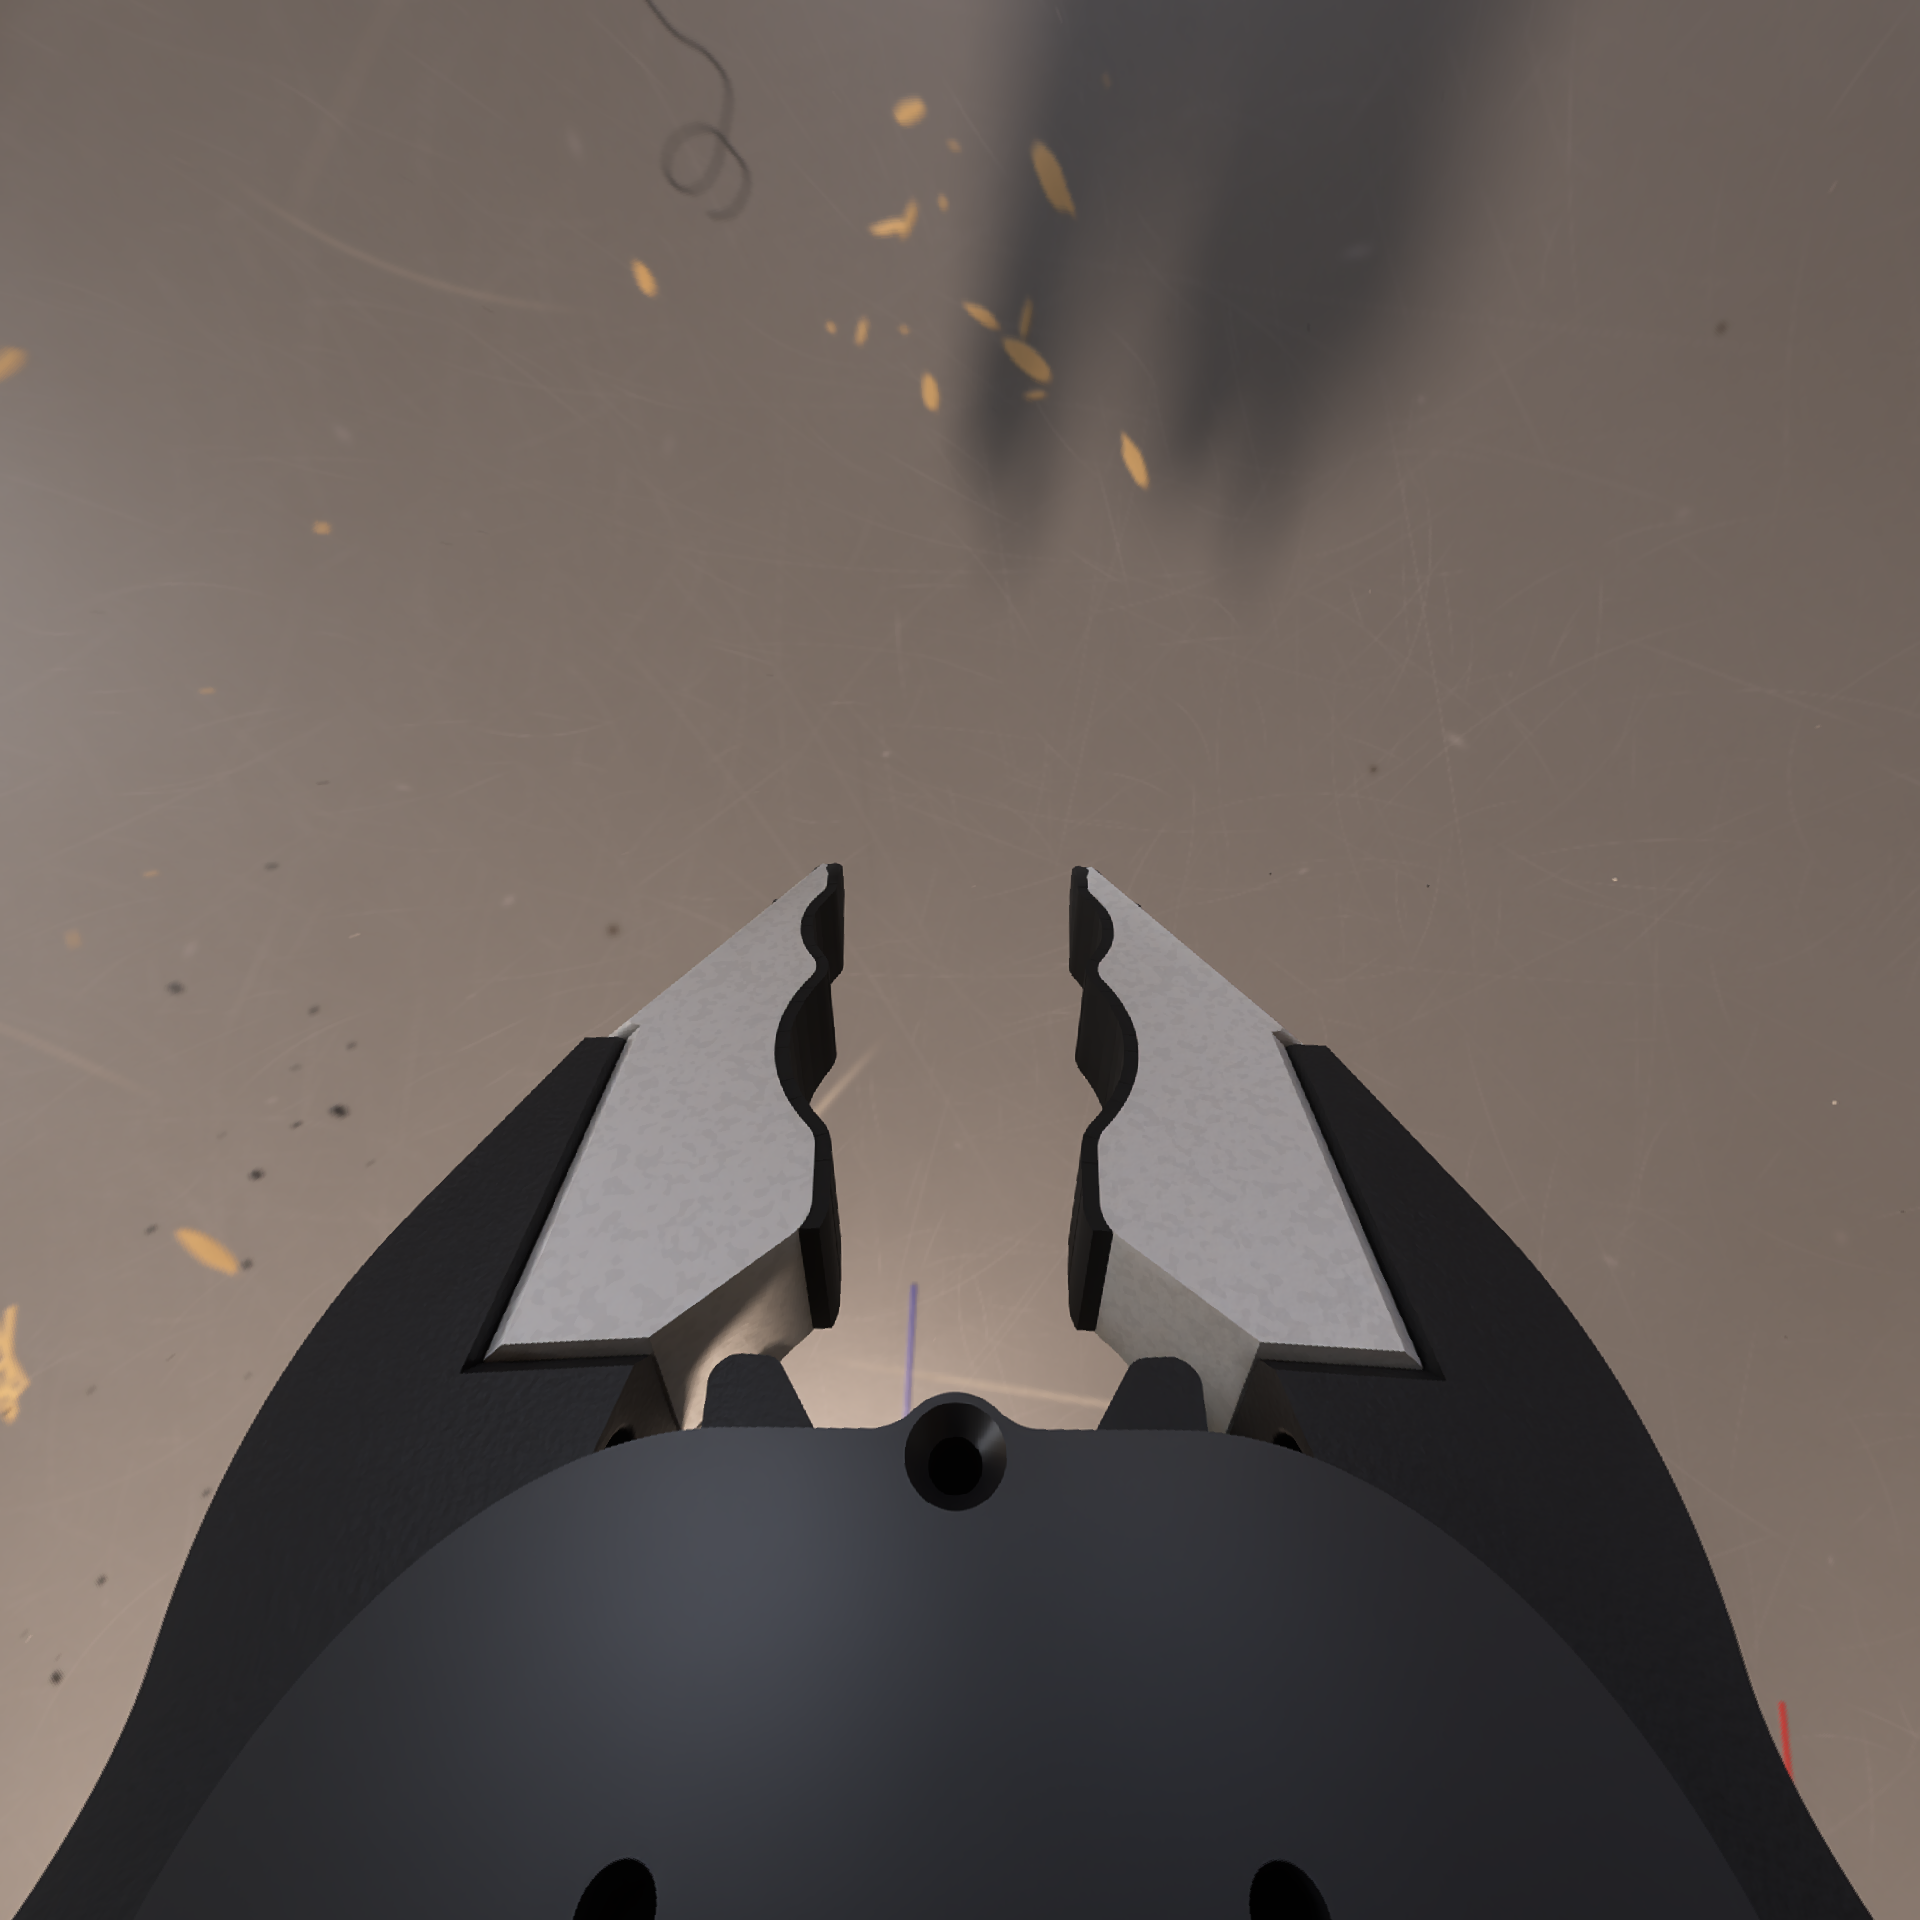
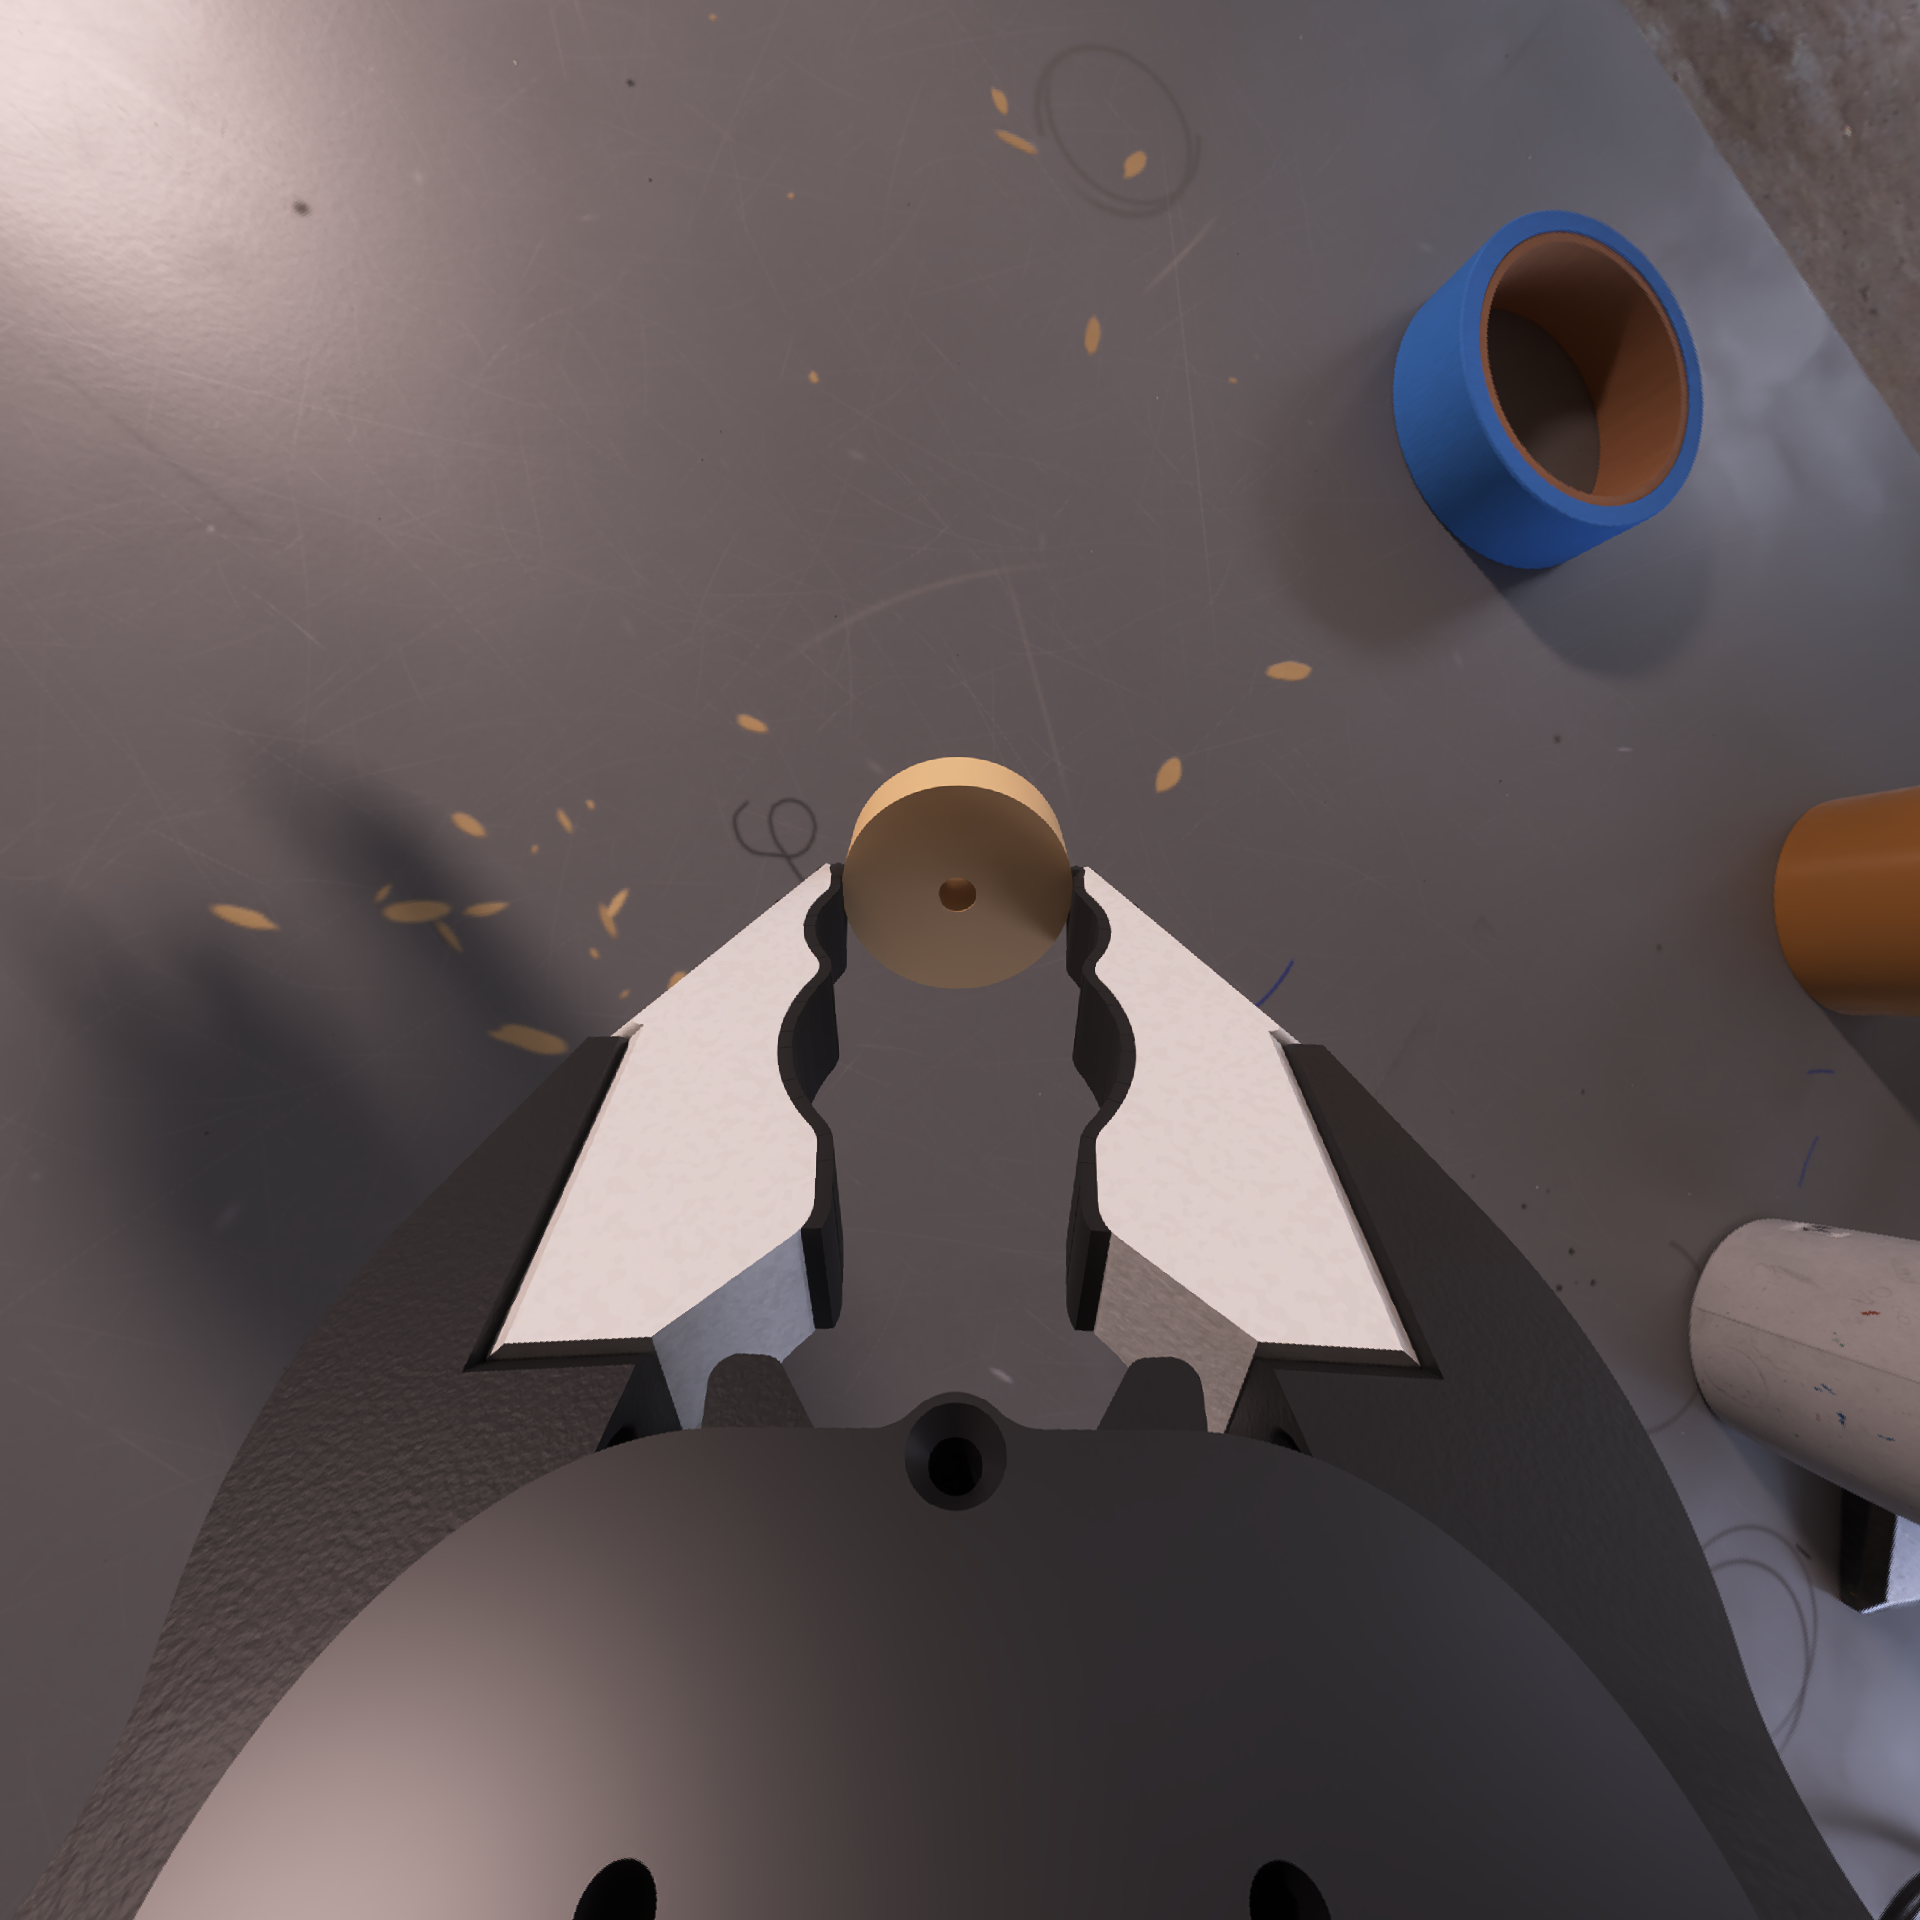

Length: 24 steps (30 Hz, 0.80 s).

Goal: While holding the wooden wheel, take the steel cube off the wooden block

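In the right wrist view, my right gripper (image 2: pixel 956 881) is shut on the wooden wheel (image 2: pixel 956 914). The wheel is a tan disc with a small centre hole, pinched on its rim between the two fingertips, its flat face toward the camera. In the left wrist view, my left gripper (image 1: pixel 956 883) is open and empty, looking down on the scratched grey table (image 1: pixel 416 623). The steel cube and the wooden block show in neither view.
A blue tape roll (image 2: pixel 1538 395) lies at the right wrist view's upper right, near the table's edge (image 2: pixel 1766 177). A brown cylinder (image 2: pixel 1849 904) and a pale tube (image 2: pixel 1808 1351) lie at the right. Wood shavings (image 1: pixel 1049 177) are scattered on the table.
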Each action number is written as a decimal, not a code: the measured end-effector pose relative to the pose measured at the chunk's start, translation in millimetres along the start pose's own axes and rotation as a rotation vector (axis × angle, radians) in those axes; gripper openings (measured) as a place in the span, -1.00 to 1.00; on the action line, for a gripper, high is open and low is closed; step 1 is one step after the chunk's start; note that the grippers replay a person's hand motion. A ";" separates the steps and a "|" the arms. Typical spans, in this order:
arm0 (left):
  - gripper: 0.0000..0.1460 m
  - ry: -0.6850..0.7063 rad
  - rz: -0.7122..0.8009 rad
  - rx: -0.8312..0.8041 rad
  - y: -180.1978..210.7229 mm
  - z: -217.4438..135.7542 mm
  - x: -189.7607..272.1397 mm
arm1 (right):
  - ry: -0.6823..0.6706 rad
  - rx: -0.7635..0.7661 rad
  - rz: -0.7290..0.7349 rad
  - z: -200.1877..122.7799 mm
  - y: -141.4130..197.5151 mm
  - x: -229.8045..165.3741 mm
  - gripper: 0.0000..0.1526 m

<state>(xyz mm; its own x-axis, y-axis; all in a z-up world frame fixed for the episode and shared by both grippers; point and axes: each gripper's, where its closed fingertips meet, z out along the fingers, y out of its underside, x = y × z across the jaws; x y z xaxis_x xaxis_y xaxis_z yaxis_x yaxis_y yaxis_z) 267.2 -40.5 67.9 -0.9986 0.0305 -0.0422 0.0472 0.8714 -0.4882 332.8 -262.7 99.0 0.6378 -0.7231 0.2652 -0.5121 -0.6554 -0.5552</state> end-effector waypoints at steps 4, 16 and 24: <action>-0.43 -0.095 -0.054 0.131 -8.3 -48.9 -22.2 | 0.008 0.012 -0.001 -2.2 -1.6 1.4 -0.45; -0.37 -0.650 -0.489 0.599 109.7 -274.8 -93.0 | 0.013 0.048 0.023 -9.6 -1.5 5.7 -0.45; -0.23 -0.454 -0.886 0.241 222.6 -208.2 -118.4 | -0.004 0.036 0.028 -6.1 0.3 1.1 -0.45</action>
<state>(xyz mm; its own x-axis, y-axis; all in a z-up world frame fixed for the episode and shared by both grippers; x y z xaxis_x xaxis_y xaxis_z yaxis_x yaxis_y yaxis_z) 391.3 251.7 145.7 -0.5766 -0.8085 0.1180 -0.6508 0.3672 -0.6646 329.8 -265.1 103.9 0.6258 -0.7401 0.2463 -0.5090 -0.6267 -0.5901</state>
